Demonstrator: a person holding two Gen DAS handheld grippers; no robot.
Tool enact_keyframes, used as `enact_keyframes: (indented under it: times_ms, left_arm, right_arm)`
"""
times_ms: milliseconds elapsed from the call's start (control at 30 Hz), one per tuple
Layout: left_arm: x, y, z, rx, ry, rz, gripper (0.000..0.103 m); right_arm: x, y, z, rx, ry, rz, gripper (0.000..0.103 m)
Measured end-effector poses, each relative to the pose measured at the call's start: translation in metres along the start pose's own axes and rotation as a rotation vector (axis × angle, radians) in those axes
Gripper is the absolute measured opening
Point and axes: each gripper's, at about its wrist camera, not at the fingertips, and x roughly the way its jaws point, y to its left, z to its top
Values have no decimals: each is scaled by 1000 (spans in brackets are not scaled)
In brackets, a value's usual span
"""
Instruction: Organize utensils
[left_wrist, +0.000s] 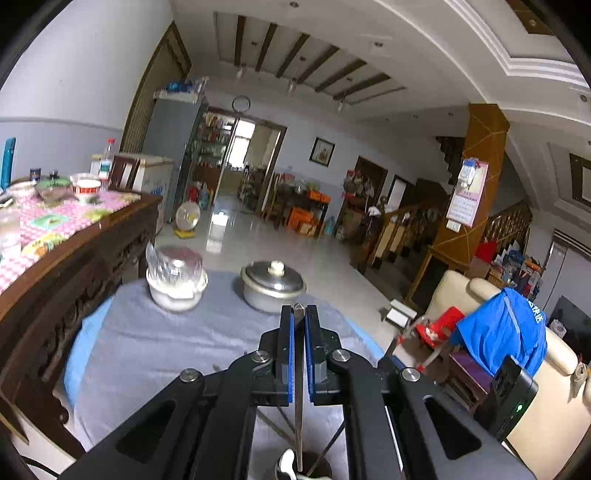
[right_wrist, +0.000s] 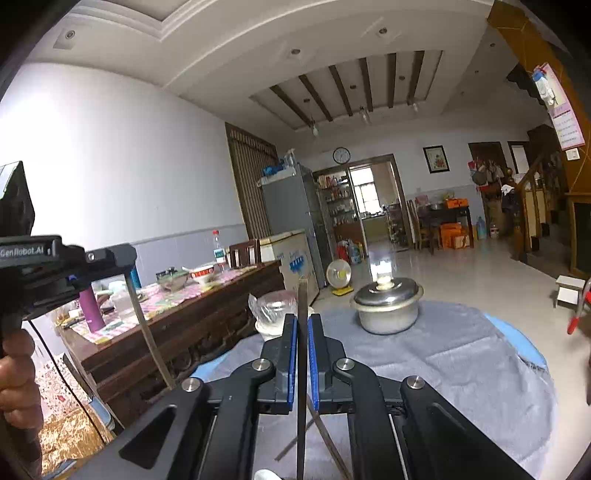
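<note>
Pinching a chopstick (left_wrist: 298, 387) upright, the left gripper (left_wrist: 299, 314) hangs over the cup (left_wrist: 314, 469). Right gripper (right_wrist: 302, 321) clamps another chopstick (right_wrist: 302, 369) above the gray cloth (right_wrist: 461, 354).

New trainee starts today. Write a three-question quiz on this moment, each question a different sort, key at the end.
1. True or false: the left gripper is shut on a thin metal utensil.
2. Multiple choice: what stands on the grey cloth next to the lidded metal pot? A) a kettle B) a white bowl with clear plastic on top C) a stack of plates
3. Fill in: the right gripper holds a utensil standing nearly ____.

Key: 1 true; 2 B; 3 upright.
</note>
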Motion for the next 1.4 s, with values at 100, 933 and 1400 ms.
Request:
enact_keyframes:
  times_ms: [100, 933, 1400]
  left_arm:
    - [7, 0, -10, -14, 34, 1, 5]
    - [45, 6, -50, -58, 217, -5, 5]
    - [39, 18, -43, -96, 194, 14, 23]
  right_arm:
    - [0, -3, -4, -1, 15, -3, 7]
    - [1, -16, -28, 58, 116, 22, 7]
    - [3, -35, -27, 179, 153, 81, 13]
